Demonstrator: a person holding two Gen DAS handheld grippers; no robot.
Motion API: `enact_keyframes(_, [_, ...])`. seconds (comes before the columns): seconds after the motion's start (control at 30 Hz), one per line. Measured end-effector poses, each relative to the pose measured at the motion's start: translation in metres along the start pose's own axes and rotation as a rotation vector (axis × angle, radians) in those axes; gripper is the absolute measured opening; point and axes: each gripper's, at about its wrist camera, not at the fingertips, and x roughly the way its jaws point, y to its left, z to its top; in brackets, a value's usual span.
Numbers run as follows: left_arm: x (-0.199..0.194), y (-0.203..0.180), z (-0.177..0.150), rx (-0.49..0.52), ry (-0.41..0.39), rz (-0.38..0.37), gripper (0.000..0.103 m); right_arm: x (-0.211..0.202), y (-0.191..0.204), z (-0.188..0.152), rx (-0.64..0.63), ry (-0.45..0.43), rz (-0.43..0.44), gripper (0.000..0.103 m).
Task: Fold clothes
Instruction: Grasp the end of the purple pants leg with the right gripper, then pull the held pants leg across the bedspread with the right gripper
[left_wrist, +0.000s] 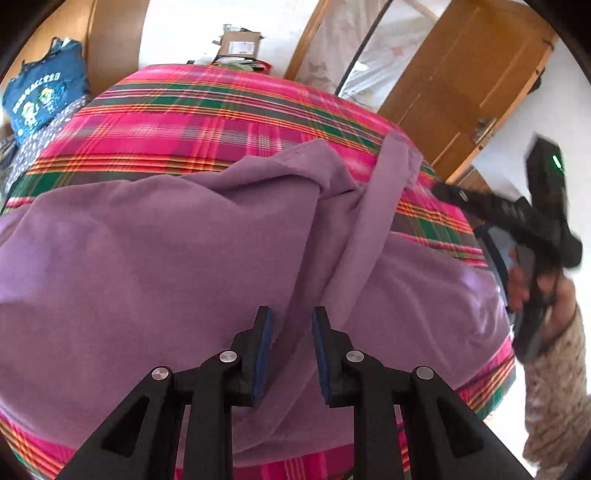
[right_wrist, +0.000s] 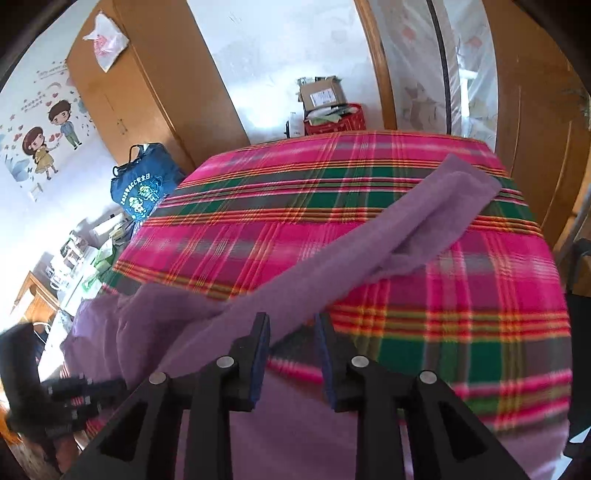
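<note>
Surface: a bed (left_wrist: 207, 122) covered by a pink, green and orange plaid sheet carries the work.
Garment: a purple garment (left_wrist: 155, 258) lies spread over the near part of the bed, reaching the near edge, creased and not flat.
Sleeve: one long purple sleeve (right_wrist: 388, 236) runs diagonally from the garment's body toward the far right corner of the bed, lying on the plaid sheet.
Left gripper: the left gripper (left_wrist: 291, 321) hangs over the body of the garment, jaws parted with a clear gap, nothing pinched between the pads.
Right gripper: the right gripper (right_wrist: 293, 325) sits at the near end of the sleeve, jaws spread; the fabric lies under them, not clamped.
Surroundings: a blue bag (right_wrist: 142, 184) stands beside the bed's far left corner; a cardboard box (right_wrist: 323, 94) sits beyond the far edge.
</note>
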Motion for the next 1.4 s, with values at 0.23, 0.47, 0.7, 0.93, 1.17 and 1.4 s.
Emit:
enact_keyframes(0.23, [0.005,-0.006,0.001,0.043,0.001,0.000,0.023,0.044,0.002,0.033,0.029,0.046,-0.053,0.035])
enact_keyframes(0.47, [0.009,-0.007,0.001,0.055,0.009,-0.008,0.023,0.073,-0.001,0.050,0.087,0.105,-0.147,0.035])
enact_keyframes(0.7, [0.010,-0.007,0.001,0.057,0.014,-0.025,0.023,0.087,-0.002,0.056,0.095,0.169,-0.210,0.036])
enact_keyframes(0.93, [0.010,-0.005,0.000,0.056,0.019,-0.038,0.023,0.096,-0.004,0.058,0.105,0.233,-0.253,0.034])
enact_keyframes(1.17, [0.012,-0.003,0.002,0.058,0.023,-0.043,0.023,0.089,-0.012,0.055,0.095,0.246,-0.254,0.003])
enact_keyframes(1.4, [0.010,-0.013,0.006,0.090,0.001,-0.059,0.039,0.057,-0.014,0.042,0.079,0.174,-0.256,0.002])
